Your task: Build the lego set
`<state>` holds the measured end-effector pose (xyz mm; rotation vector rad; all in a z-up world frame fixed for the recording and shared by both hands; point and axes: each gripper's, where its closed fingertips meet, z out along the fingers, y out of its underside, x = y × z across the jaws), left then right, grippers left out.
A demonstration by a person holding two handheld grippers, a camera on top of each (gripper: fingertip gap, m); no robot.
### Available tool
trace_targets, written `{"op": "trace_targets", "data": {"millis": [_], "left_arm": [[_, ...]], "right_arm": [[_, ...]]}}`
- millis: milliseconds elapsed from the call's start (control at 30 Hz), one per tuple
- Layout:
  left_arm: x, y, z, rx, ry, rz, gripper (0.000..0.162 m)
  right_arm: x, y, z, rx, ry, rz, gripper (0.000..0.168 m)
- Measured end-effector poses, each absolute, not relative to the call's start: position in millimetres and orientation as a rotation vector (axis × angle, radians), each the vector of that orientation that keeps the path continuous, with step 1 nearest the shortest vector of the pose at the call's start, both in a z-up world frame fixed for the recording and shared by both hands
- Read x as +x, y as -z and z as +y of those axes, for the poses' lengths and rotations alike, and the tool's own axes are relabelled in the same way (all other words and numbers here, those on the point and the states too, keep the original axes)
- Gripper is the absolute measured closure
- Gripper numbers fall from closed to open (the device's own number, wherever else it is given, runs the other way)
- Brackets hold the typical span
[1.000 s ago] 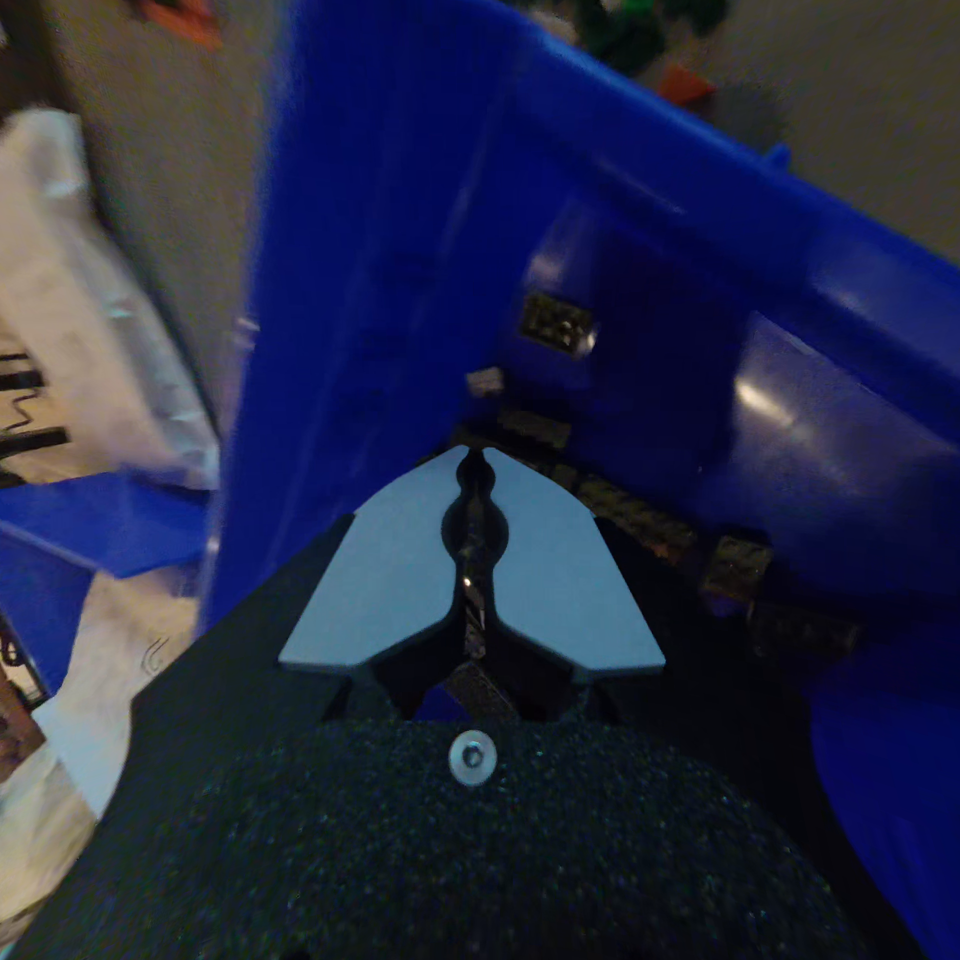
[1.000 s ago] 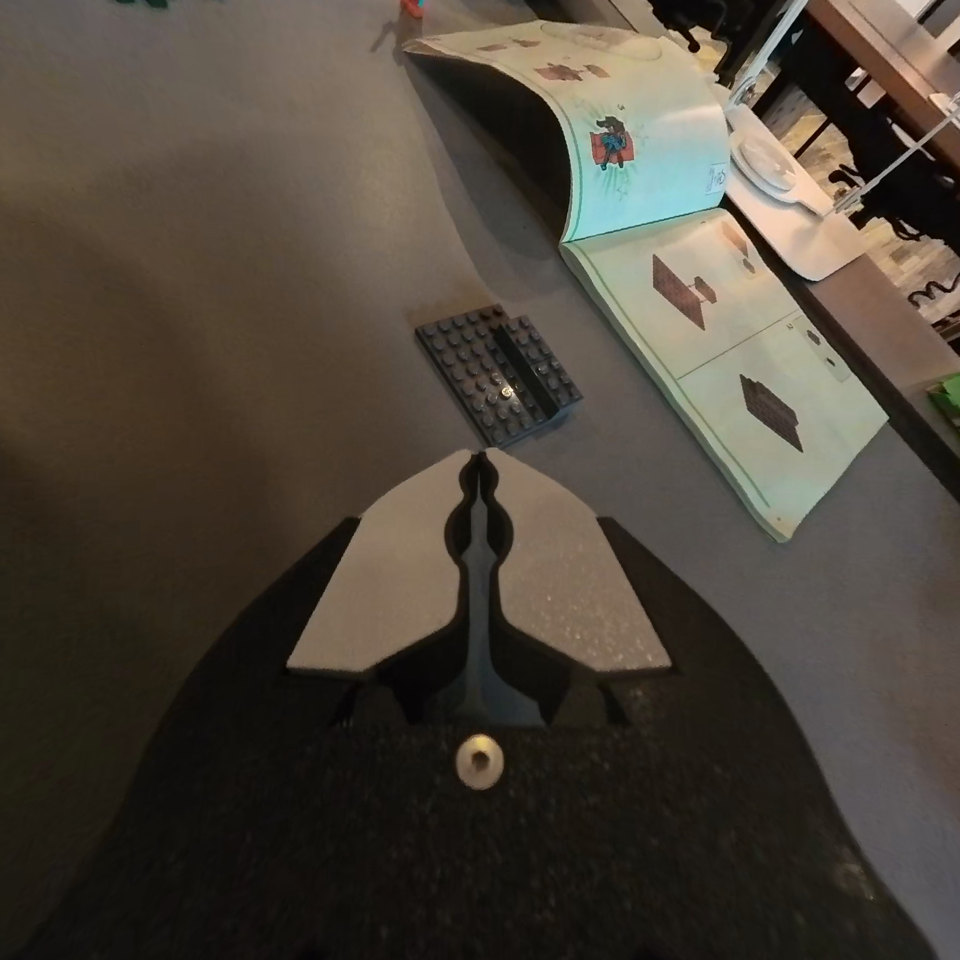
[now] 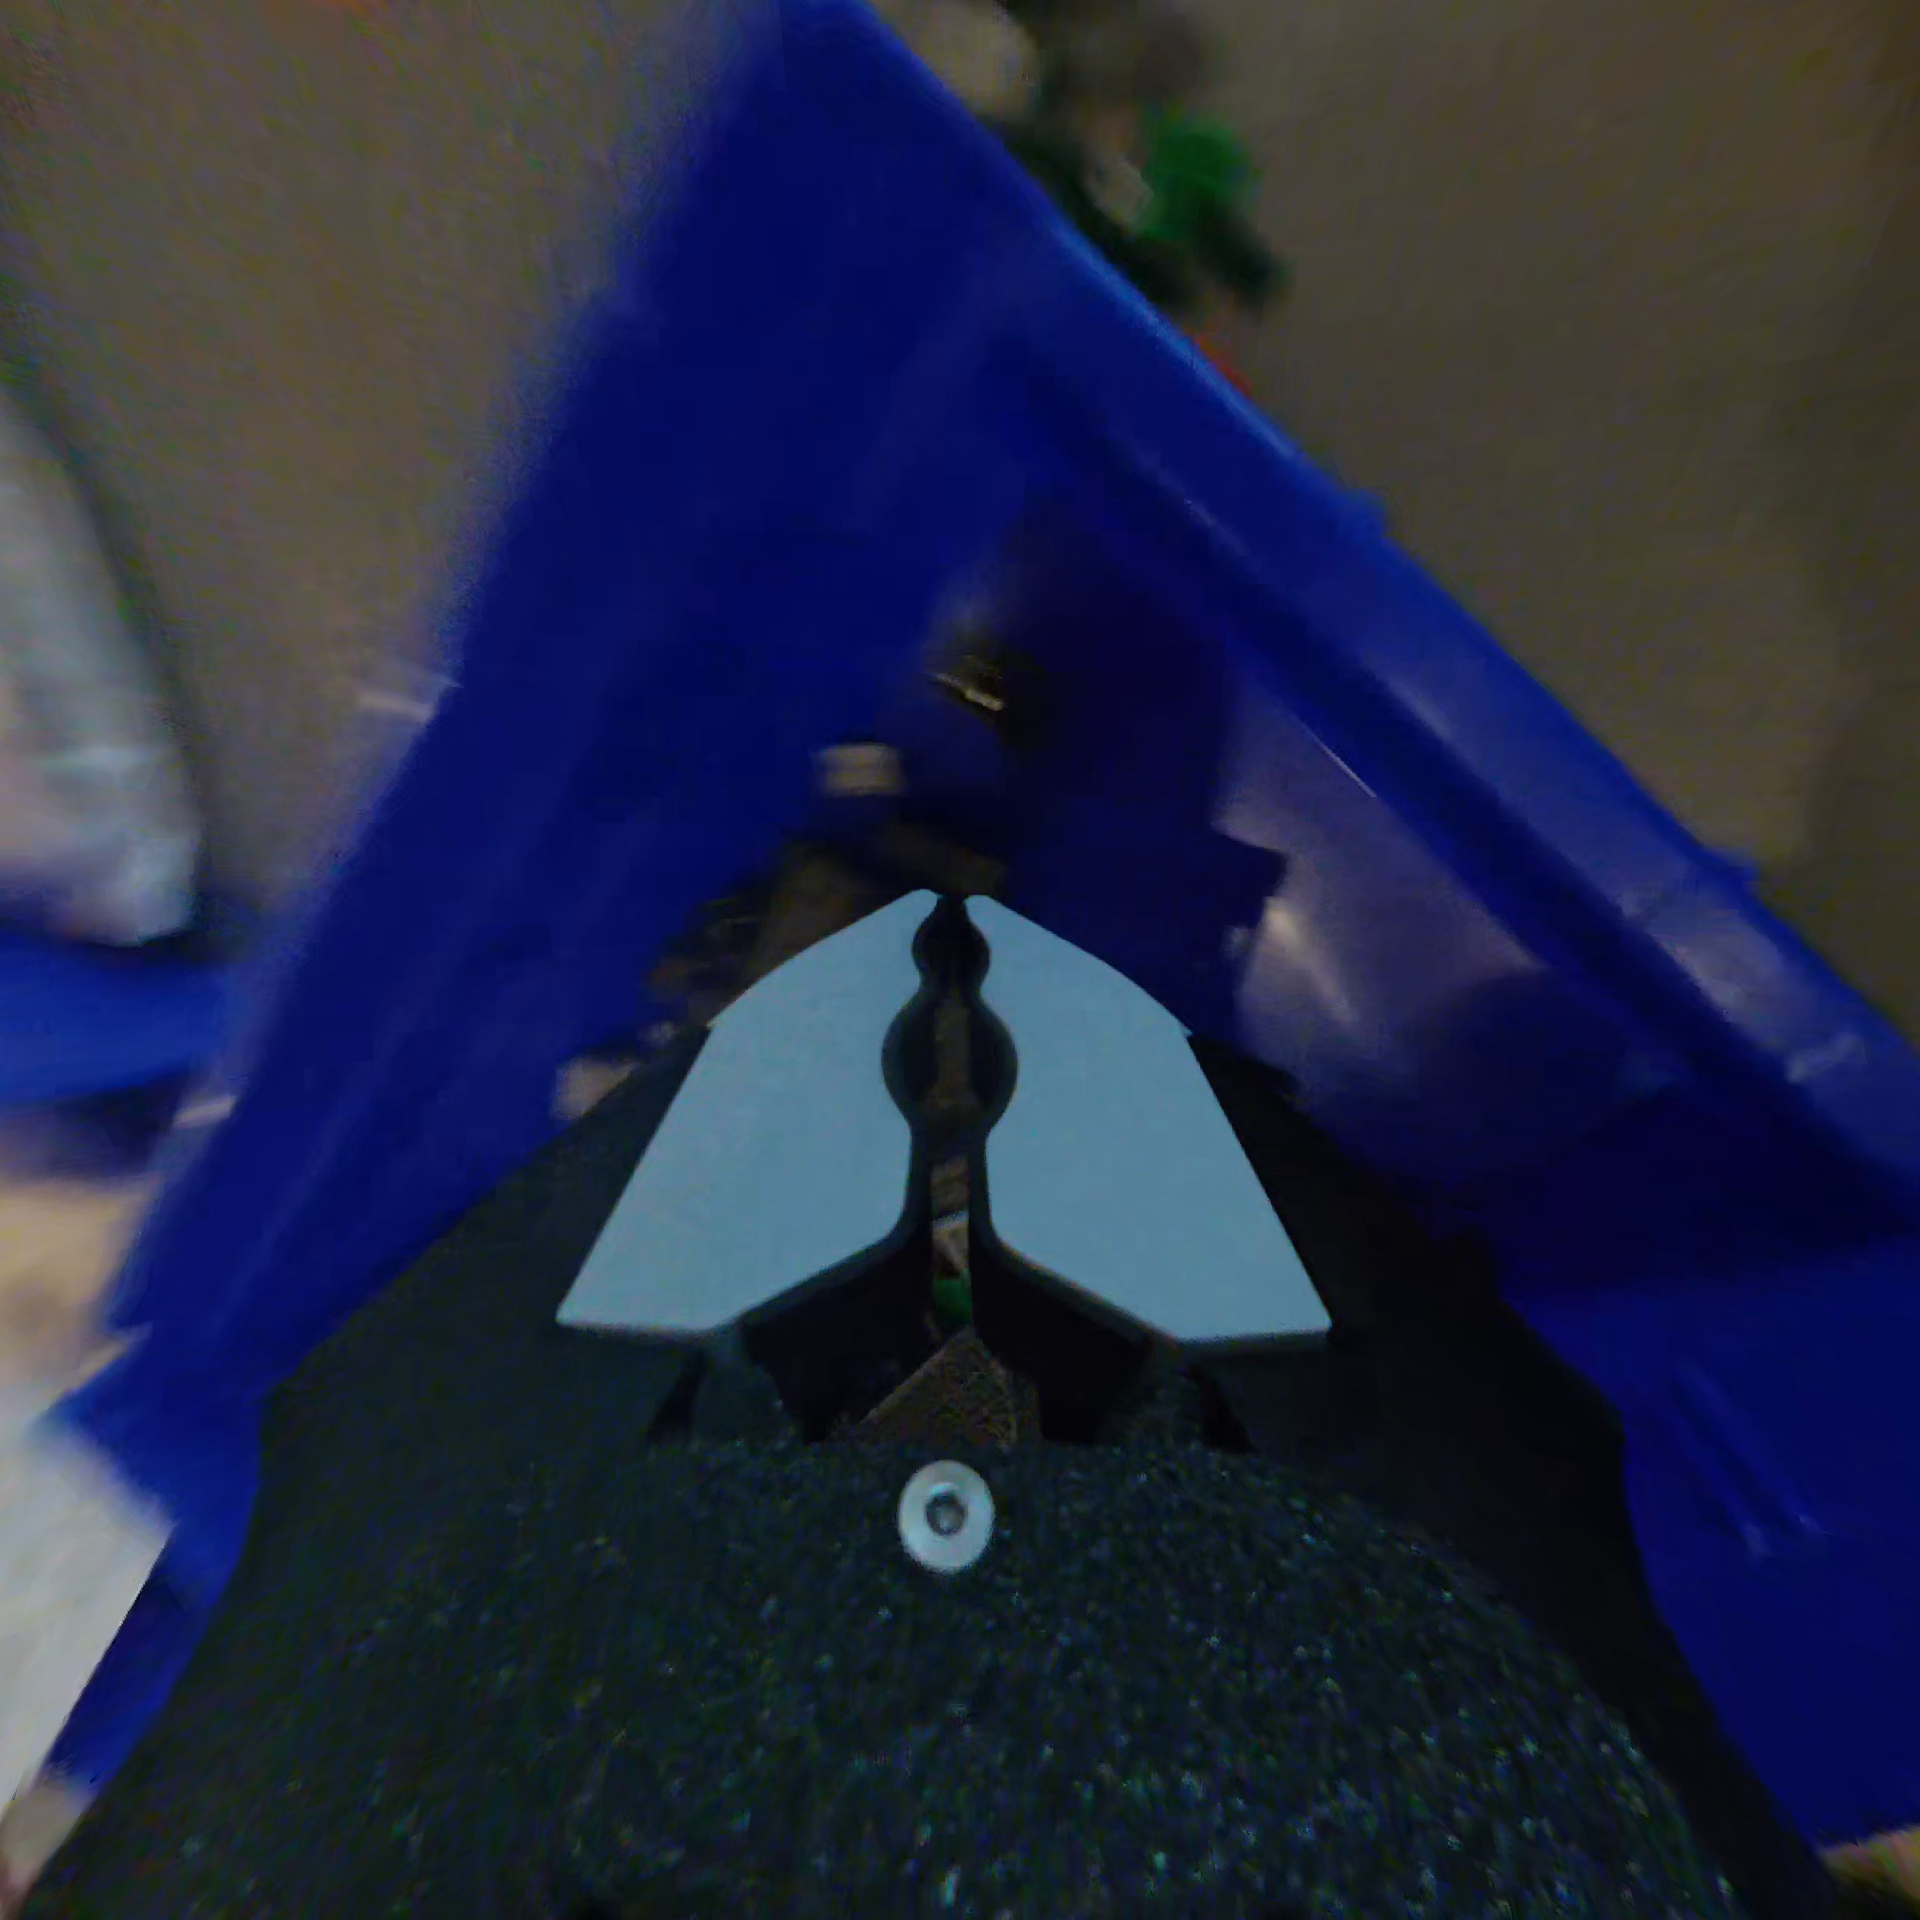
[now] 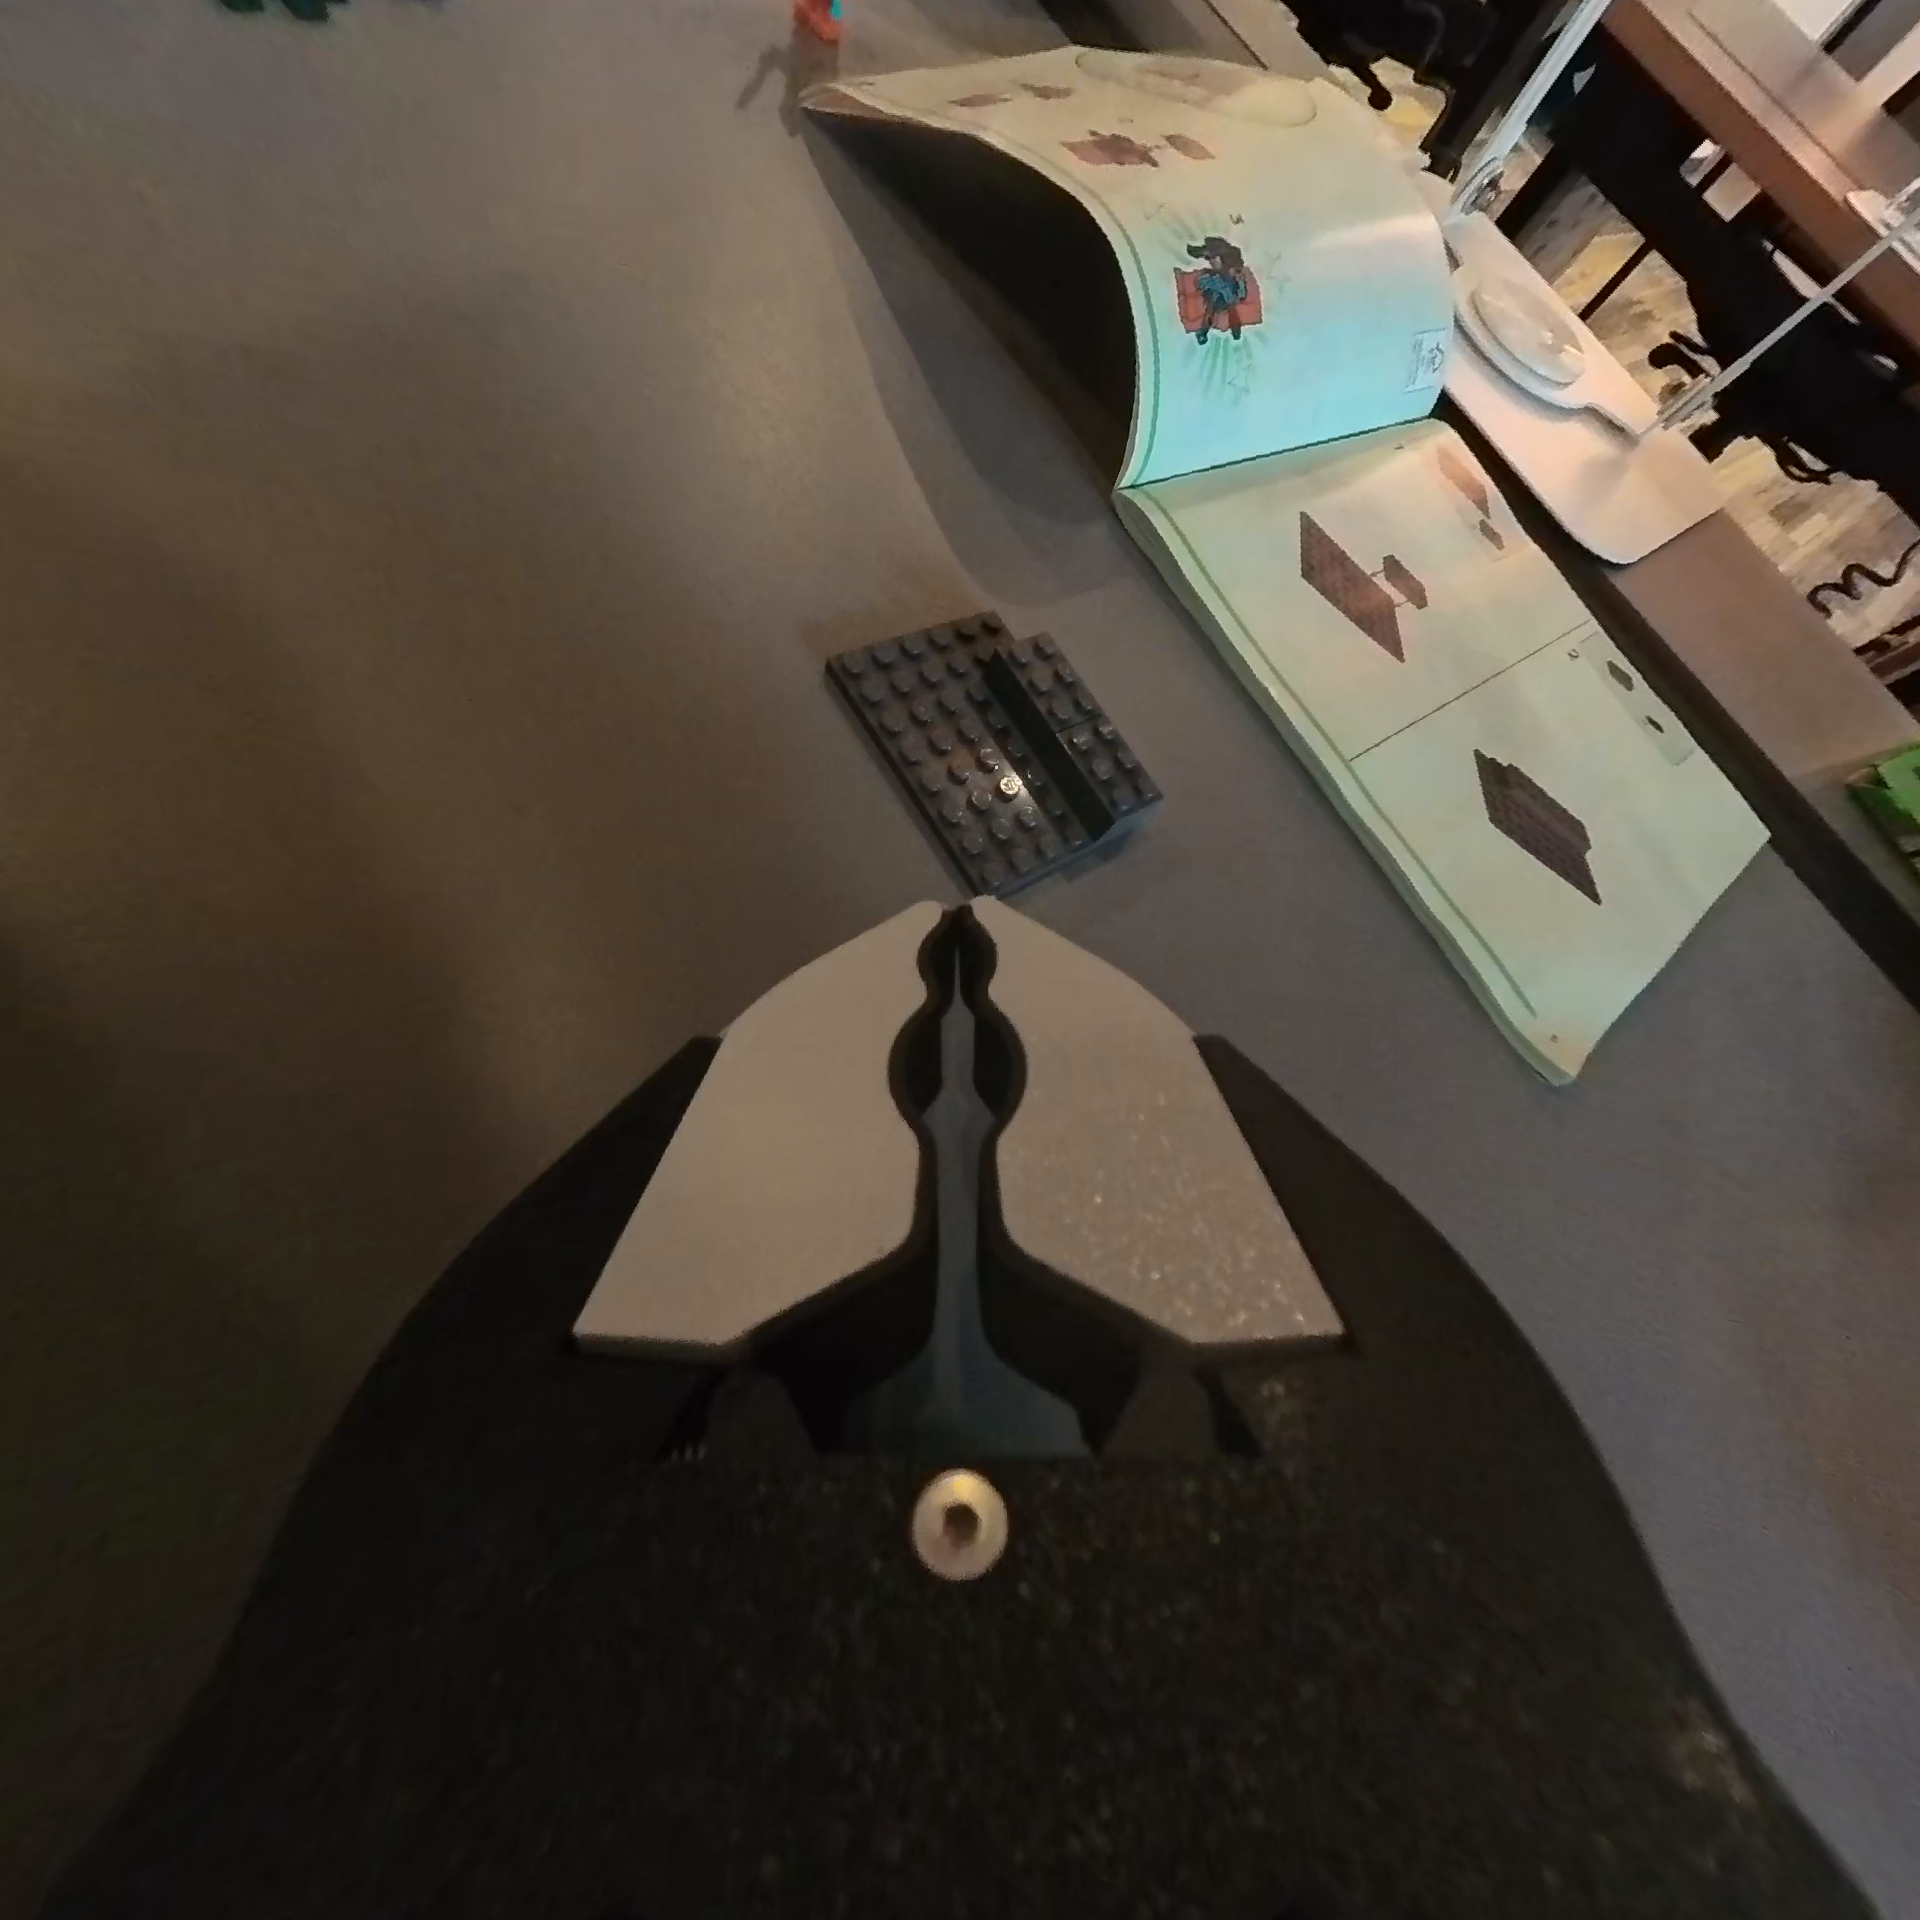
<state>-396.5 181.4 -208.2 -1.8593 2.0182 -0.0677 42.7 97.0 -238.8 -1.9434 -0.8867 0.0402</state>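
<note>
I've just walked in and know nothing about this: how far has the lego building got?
Early days, I'd judge. Done: a dark grey plate assembly lies on the table, a few pieces joined. In hand: the left gripper, jaws together, is in the blue bin among blurred loose bricks; whether it holds one I can't tell. The right gripper waits shut and empty. Left: the open instruction booklet is thick, suggesting many steps.
</note>
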Motion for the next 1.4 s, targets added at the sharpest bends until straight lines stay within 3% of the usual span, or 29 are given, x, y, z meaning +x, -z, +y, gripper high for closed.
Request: {"op": "trace_targets", "data": {"millis": [67, 167, 300, 600, 1067, 1133, 1167, 1233, 1400], "left_arm": [[-383, 183, 187, -1.848, 0.065, 1.847, 0.16], [-350, 148, 176, -1.791, 0.138, 1.662, 0.146], [-307, 136, 149, -1.804, 0.247, 1.49, 0.146], [-253, 203, 105, -2.032, 0.431, 1.152, 0.156], [-292, 241, 124, -2.226, 0.018, 0.758, 0.162], [-289, 241, 124, -2.23, 0.057, 0.766, 0.161], [-289, 243, 124, -2.245, 0.057, 0.78, 0.148], [-293, 242, 129, -2.243, 0.0, 0.778, 0.141], [-289, 241, 141, -2.254, -0.015, 0.71, 0.144]], "right_arm": [[43, 238, 97, -1.941, -0.042, -0.883, 0.168], [43, 236, 97, -1.93, -0.052, -0.874, 0.168], [42, 228, 96, -1.901, -0.079, -0.851, 0.168], [40, 213, 93, -1.838, -0.145, -0.82, 0.168], [35, 196, 82, -1.784, -0.193, -0.813, 0.168], [34, 195, 80, -1.776, -0.201, -0.821, 0.168], [33, 195, 79, -1.774, -0.204, -0.825, 0.168], [33, 194, 77, -1.771, -0.207, -0.827, 0.168], [34, 189, 76, -1.761, -0.224, -0.815, 0.168]]}}
